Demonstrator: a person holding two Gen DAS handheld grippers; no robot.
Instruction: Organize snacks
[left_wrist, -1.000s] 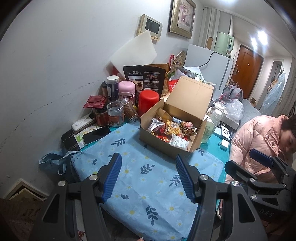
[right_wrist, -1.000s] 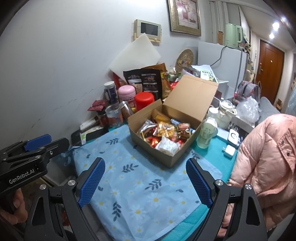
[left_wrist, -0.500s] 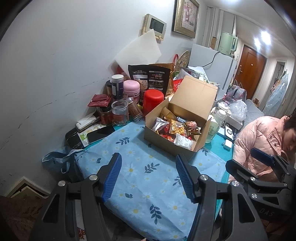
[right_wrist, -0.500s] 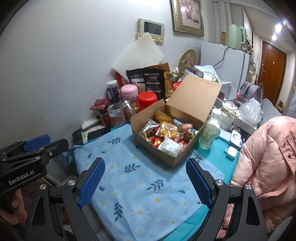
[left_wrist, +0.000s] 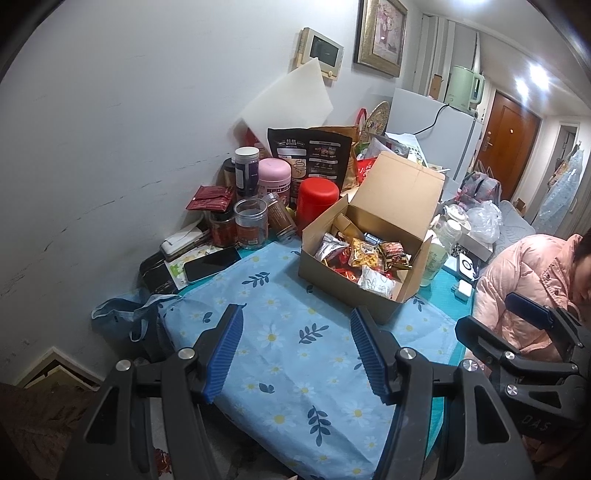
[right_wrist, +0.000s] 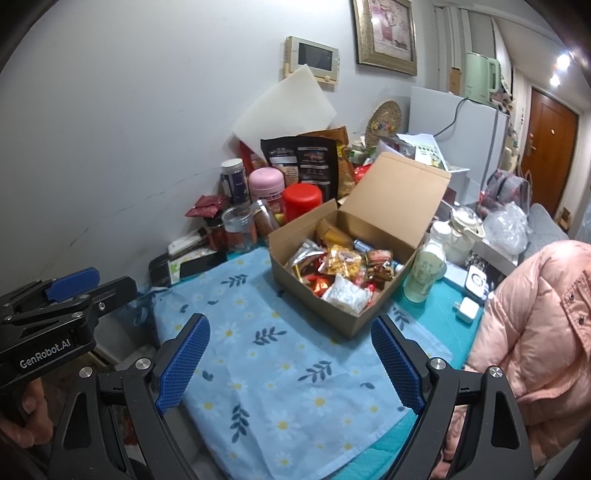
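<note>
- Open brown cardboard box (left_wrist: 369, 291) of wrapped snack packets (right_wrist: 341, 264) sits on the blue daisy-print cloth (left_wrist: 295, 354), lid flap up.
- Left gripper (left_wrist: 295, 347) and right gripper (right_wrist: 290, 363): jaws apart, nothing between them — both above bare cloth, short of the box.
- Behind the box: red canister (left_wrist: 317, 201), pink-lidded jar (left_wrist: 274, 181), black pouch (left_wrist: 310, 155), clear jars (left_wrist: 251, 223).
- Pale drink bottle (right_wrist: 424, 273) just beside the box's right wall.
- Right view alone shows a hand (right_wrist: 22, 417) on the left gripper's handle; both show a person's pink puffer jacket (right_wrist: 535, 332).

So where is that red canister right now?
In both views the red canister stands at the back of the table, just left of the open cardboard box and right of the pink jar.
</note>
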